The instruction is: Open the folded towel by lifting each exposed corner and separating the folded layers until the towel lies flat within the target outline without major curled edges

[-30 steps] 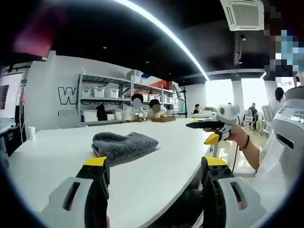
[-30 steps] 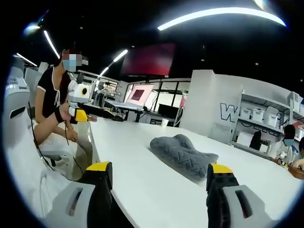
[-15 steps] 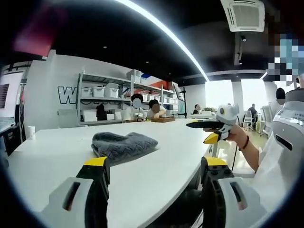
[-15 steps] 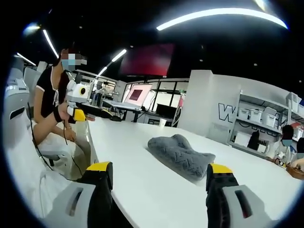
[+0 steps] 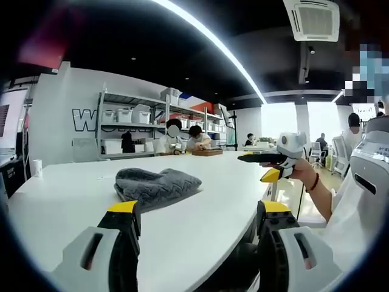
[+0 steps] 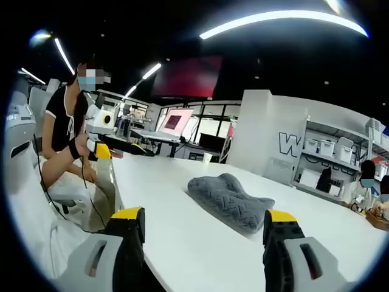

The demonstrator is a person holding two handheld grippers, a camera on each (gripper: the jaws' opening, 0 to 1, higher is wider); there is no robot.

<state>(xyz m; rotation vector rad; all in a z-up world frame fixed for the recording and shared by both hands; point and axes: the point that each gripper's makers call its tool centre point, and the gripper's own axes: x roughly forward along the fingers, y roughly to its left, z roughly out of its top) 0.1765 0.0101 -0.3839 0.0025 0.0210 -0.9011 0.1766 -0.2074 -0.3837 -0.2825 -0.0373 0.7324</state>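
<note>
In the left gripper view we see our left gripper (image 5: 193, 213) with its yellow-tipped jaws spread wide apart and nothing between them, poised above the near edge of the white table (image 5: 67, 201). The grey towel (image 5: 157, 185) lies folded in a rumpled bundle on the tabletop ahead of the jaws, well apart from them, with bare white surface on every side of it. The table's curved edge runs down the right of this view, and beyond it our right gripper (image 5: 272, 164) is held in a hand (image 5: 302, 172) off the table's side, its dark jaws pointing inward over the edge.

In the right gripper view our right gripper (image 6: 197, 219) also stands released, jaws wide, gripping nothing. The towel (image 6: 229, 201) sits ahead between the two jaw tips, not touched, with its lower folded edge facing us and a raised hump at its far end. The table edge (image 6: 121, 182) curves away on the left, where the left gripper (image 6: 112, 143) hangs just over that edge. Shelving (image 5: 130, 125) stands well behind the table.
</note>
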